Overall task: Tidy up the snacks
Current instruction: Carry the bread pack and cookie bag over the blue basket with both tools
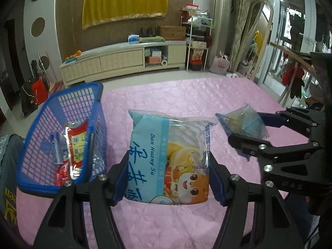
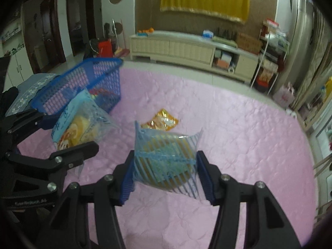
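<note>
Left claw [image 1: 168, 178] pinches the blue bag [image 1: 166, 157] beside the basket [image 1: 62, 112] — right claw [image 2: 166, 176] pinches a striped bag [image 2: 166, 157] above the pink surface [image 2: 238, 134].

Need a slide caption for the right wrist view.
Right gripper holds a blue-striped clear snack bag above the pink quilted mat.
</note>
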The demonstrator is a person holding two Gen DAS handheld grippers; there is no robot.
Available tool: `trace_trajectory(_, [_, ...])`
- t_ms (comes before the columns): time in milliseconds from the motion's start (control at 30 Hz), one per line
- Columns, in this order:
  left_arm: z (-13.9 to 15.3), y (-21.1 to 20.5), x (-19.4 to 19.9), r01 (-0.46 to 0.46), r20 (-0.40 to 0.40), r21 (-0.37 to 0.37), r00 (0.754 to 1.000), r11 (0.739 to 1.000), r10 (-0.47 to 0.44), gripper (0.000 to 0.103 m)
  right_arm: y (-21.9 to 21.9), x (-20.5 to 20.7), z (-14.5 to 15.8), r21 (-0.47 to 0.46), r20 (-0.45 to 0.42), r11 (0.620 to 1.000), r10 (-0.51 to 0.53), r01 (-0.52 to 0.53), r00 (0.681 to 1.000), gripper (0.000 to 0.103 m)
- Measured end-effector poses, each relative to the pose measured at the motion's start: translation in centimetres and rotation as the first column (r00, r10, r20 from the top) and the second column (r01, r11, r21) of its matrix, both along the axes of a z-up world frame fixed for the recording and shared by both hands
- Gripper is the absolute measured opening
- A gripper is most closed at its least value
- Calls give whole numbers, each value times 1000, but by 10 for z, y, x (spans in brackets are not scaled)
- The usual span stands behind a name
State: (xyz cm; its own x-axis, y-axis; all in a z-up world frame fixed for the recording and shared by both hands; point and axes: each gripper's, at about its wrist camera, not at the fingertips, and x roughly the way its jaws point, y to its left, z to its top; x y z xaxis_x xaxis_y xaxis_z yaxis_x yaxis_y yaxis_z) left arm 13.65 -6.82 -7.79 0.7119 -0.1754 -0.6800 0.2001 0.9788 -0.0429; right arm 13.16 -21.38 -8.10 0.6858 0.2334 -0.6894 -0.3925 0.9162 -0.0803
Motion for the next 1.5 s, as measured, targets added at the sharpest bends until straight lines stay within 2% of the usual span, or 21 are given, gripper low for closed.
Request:
trace_trajectory(100, [13, 8, -11, 7, 28, -15, 1000, 1000, -6, 64, 3, -15, 19, -14, 59, 1000, 5, -4, 998, 60])
trace_trajectory(367, [36, 25, -34, 13, 76, -46, 997, 999, -10, 64, 15, -37, 47, -18, 140, 1000, 4, -1, 990, 60])
trace_trajectory(667, [54, 61, -48, -26, 120, -77, 992, 997, 35, 64, 49, -45, 68, -23, 178, 999, 41, -37, 983, 60])
trace_trajectory(867, [66, 87, -50, -63, 145, -67, 987, 996, 72, 64, 80, -45, 80, -30, 210, 996, 89, -84, 974, 60])
trace_trajectory(1167, [73, 130, -45, -132, 154, -62, 978, 989, 140, 64, 125, -33, 90, -51, 222, 988, 156, -149, 962, 60])
trace_trajectory(1500, [66, 166, -27, -194, 113, -63, 973, 979, 200, 64, 165, -8, 83, -52, 191, 977, 213, -207, 958, 60])
